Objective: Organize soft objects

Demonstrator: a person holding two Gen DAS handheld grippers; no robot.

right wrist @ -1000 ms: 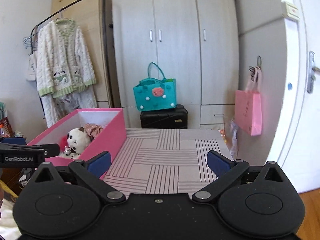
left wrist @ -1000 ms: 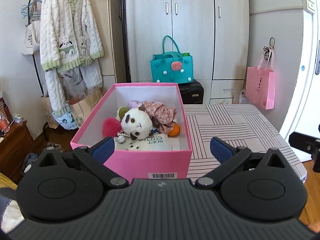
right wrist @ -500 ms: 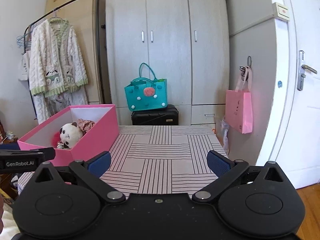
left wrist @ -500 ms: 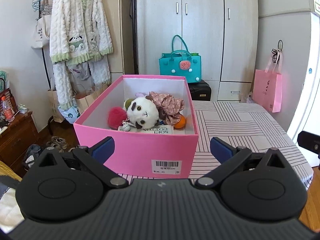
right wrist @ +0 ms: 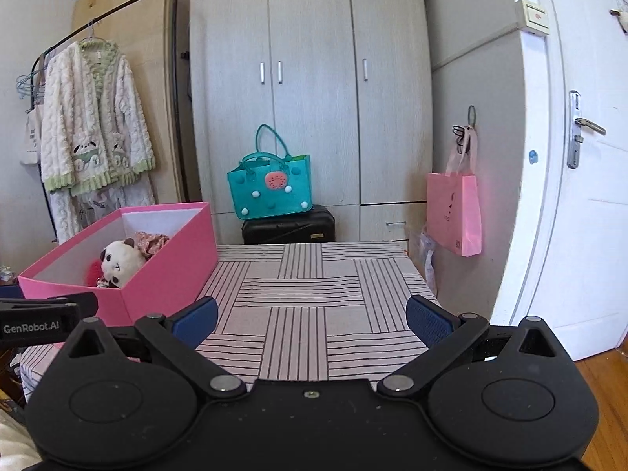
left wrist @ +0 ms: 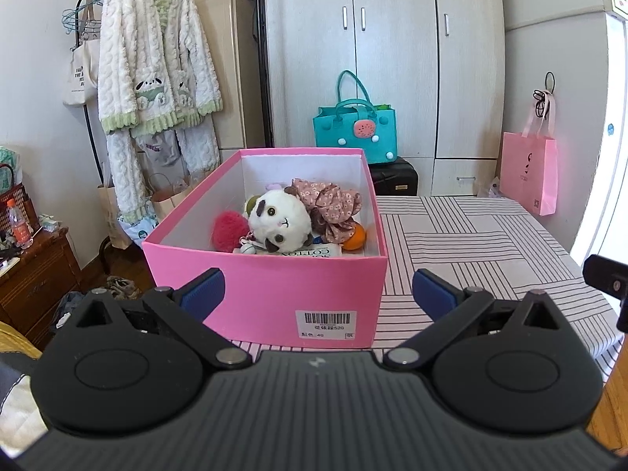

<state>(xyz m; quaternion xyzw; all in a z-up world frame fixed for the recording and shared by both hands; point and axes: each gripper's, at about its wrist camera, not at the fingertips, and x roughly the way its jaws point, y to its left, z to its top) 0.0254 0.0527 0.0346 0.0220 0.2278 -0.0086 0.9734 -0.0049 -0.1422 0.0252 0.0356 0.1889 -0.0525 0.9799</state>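
Note:
A pink box (left wrist: 267, 294) stands on the left part of the striped tablecloth (left wrist: 471, 243). Inside lie a white panda plush (left wrist: 280, 221), a red fluffy ball (left wrist: 227, 229), a floral fabric scrunchie (left wrist: 331, 206), an orange ball (left wrist: 355, 239) and a cotton packet (left wrist: 310, 252). My left gripper (left wrist: 318, 294) hovers open before the box's near wall, nothing between its fingers. In the right wrist view the pink box (right wrist: 165, 271) sits at left with the panda plush (right wrist: 119, 261) showing. My right gripper (right wrist: 312, 320) is open over the bare tablecloth (right wrist: 310, 294).
Behind the table stand a wardrobe (right wrist: 310, 90), a teal bag (right wrist: 271, 188) on a black suitcase (right wrist: 288, 227), and a pink paper bag (right wrist: 455, 216) on a hook. A clothes rack with a fluffy robe (left wrist: 157, 74) is at left; a white door (right wrist: 581, 180) at right.
Both grippers have pulled back from the table and risen; the pink box and the tablecloth now look farther away. Both stay open and empty. The box's contents have not moved.

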